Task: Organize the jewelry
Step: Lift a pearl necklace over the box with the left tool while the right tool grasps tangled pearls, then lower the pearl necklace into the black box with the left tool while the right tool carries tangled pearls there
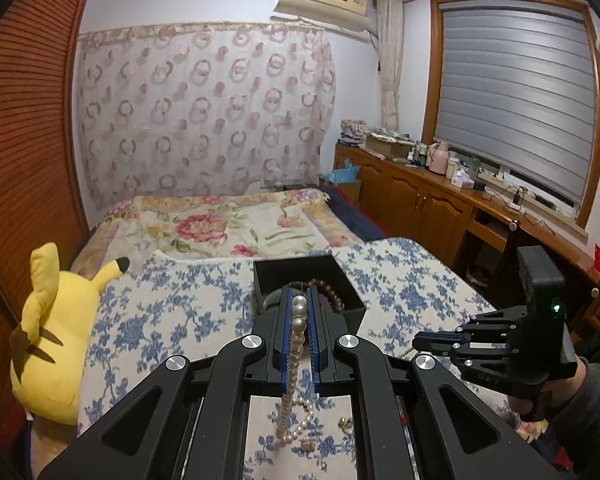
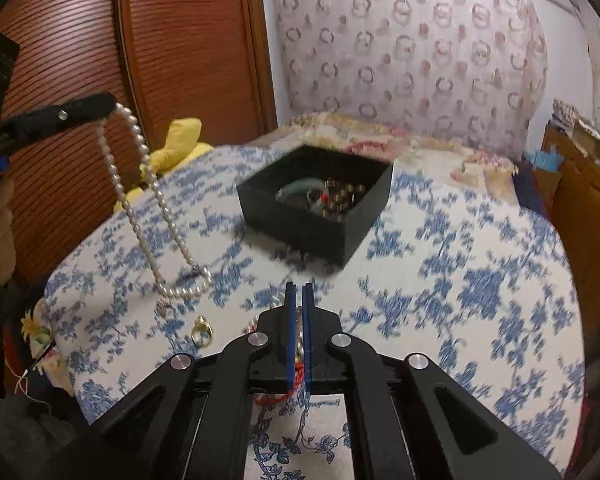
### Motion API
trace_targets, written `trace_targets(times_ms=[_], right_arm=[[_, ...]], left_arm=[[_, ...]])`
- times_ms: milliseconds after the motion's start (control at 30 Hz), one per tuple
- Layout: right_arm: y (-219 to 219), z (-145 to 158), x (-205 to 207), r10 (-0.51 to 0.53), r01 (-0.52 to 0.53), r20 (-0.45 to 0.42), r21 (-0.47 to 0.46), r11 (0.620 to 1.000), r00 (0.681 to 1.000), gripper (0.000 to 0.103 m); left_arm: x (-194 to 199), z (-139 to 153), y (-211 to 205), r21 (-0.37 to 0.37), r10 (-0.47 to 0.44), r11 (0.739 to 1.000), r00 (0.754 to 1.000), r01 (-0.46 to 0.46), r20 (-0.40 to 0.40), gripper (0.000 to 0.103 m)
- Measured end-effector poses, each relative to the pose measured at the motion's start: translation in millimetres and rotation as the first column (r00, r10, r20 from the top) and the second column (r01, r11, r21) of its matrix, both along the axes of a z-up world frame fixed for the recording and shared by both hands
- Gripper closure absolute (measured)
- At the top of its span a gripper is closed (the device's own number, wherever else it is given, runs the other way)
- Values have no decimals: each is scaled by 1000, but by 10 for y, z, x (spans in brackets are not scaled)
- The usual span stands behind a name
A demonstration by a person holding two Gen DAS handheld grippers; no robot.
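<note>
Our left tongs (image 1: 299,300) clamp the pearl necklace (image 2: 148,208), its loop trailing onto the bed (image 2: 440,280); our right tongs (image 2: 299,294) pinch a red-corded piece (image 2: 296,372).

Glossy pearls (image 2: 140,184) are gleaming at left; a matt black box (image 2: 312,204) is sitting centre on printed cloth bedspread (image 2: 460,280). Shiny metal ring (image 2: 202,332) is glinting lower left; ribbed wood door (image 2: 60,40) is showing upper left.

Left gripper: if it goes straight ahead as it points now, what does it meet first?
Likely the black box, directly beyond the left gripper shut on the pearl necklace. It may pass over the rim; depth is unclear.
</note>
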State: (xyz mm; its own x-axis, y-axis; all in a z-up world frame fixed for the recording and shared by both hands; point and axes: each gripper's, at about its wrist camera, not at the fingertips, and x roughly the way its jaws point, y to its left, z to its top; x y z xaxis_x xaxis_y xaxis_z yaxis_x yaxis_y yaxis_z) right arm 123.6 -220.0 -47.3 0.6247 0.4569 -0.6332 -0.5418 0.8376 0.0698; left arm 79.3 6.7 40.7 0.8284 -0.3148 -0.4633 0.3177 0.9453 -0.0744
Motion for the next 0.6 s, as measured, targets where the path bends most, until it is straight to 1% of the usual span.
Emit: trace_targets(times_ms=[300,600], right_arm=[[25,483,48,10,-10,95,-1,1000,995,100],[73,858,147,11,-8,168,-14,1000,986,100]], left_arm=[[126,277,-86,0,-11,1000,999,11,44,97],[290,560,-197,10,-20,1000,996,19,84,97]])
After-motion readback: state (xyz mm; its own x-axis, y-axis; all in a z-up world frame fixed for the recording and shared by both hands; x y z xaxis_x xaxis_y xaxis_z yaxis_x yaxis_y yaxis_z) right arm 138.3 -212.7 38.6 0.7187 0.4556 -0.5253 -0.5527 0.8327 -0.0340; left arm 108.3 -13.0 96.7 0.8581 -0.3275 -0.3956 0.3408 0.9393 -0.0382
